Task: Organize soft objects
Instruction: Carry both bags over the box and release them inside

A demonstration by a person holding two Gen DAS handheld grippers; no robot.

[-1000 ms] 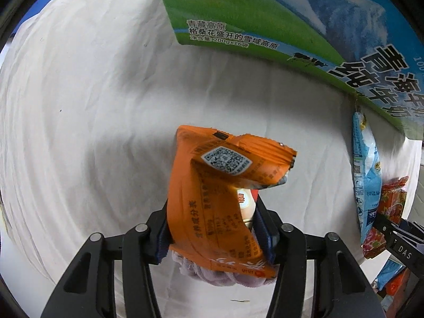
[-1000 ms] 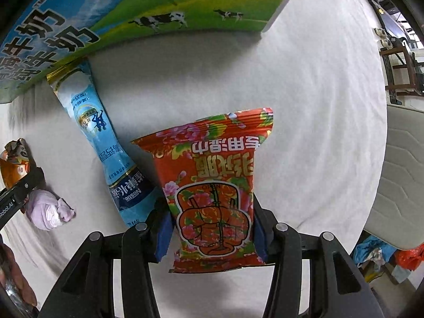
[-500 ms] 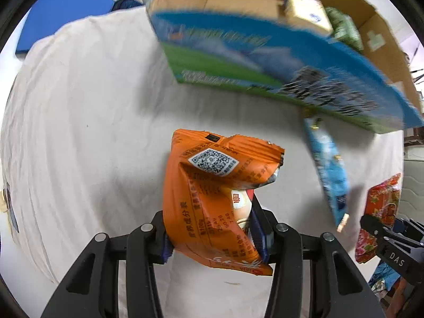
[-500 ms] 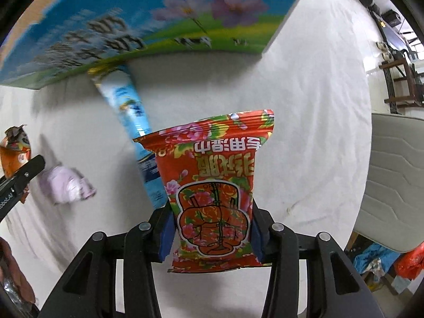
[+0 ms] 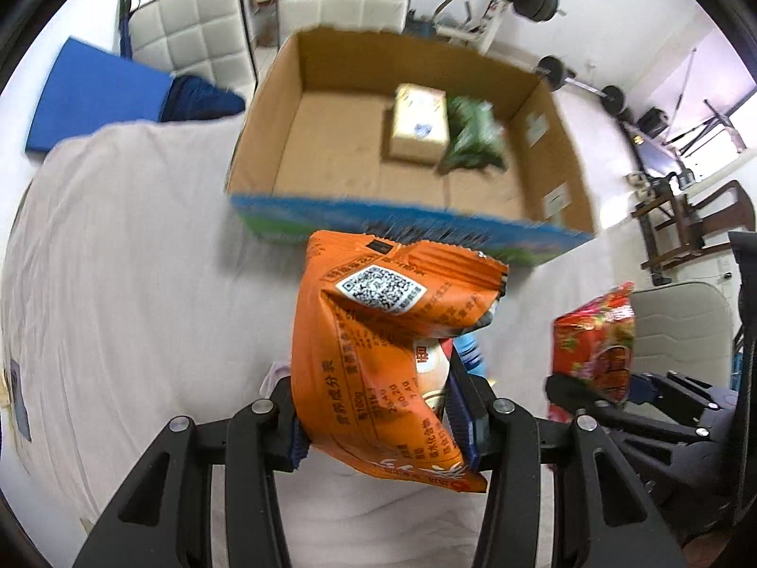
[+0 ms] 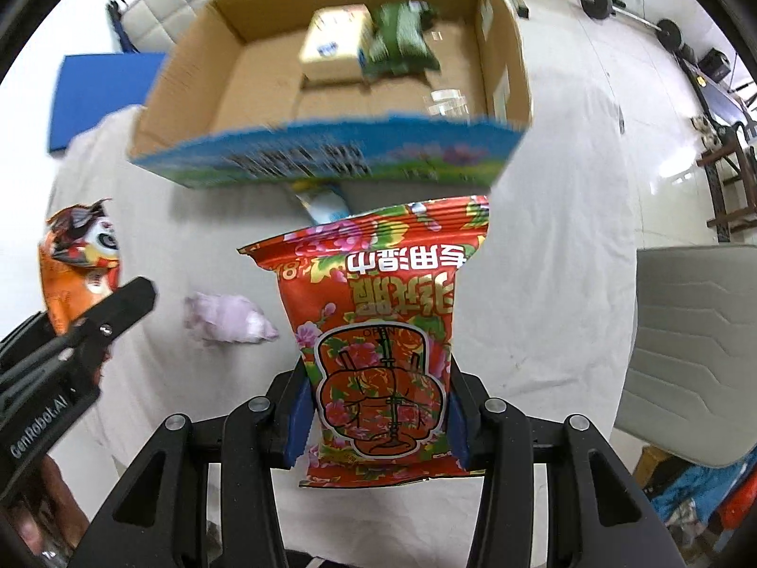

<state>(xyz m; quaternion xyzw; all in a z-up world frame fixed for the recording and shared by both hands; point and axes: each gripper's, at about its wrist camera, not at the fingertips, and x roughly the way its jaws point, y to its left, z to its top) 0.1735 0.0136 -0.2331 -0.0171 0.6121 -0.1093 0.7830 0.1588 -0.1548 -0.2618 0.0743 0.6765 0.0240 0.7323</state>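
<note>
The left tongs [image 5: 378, 426] are clamped on an orange snack packet [image 5: 378, 369], pinched low on its body so the crumpled top with the printed code stands free above the pads. That low, sideways grip leaves most of the packet clear, which suits dropping it in from above. The packet hangs over the white-covered surface [image 5: 118, 284], just short of the near wall of the open cardboard box [image 5: 265, 142].

On the surface between the two tools lie a small lilac soft thing [image 6: 227, 319] and a blue-and-white packet [image 6: 324, 203], the latter close under the box's near wall; both are outside the box and probably wait their turn.

The right tongs [image 6: 378, 421] are closed on a red flowered packet [image 6: 383, 331], gripped by its lower part, upside down to the camera, and held up facing the box. Inside the box, toward the far right, a pale yellow pack [image 6: 336, 40] and a green bag [image 6: 402, 40] sit side by side, so the near floor is free for both held packets. Both views are blurred around the box.
</note>
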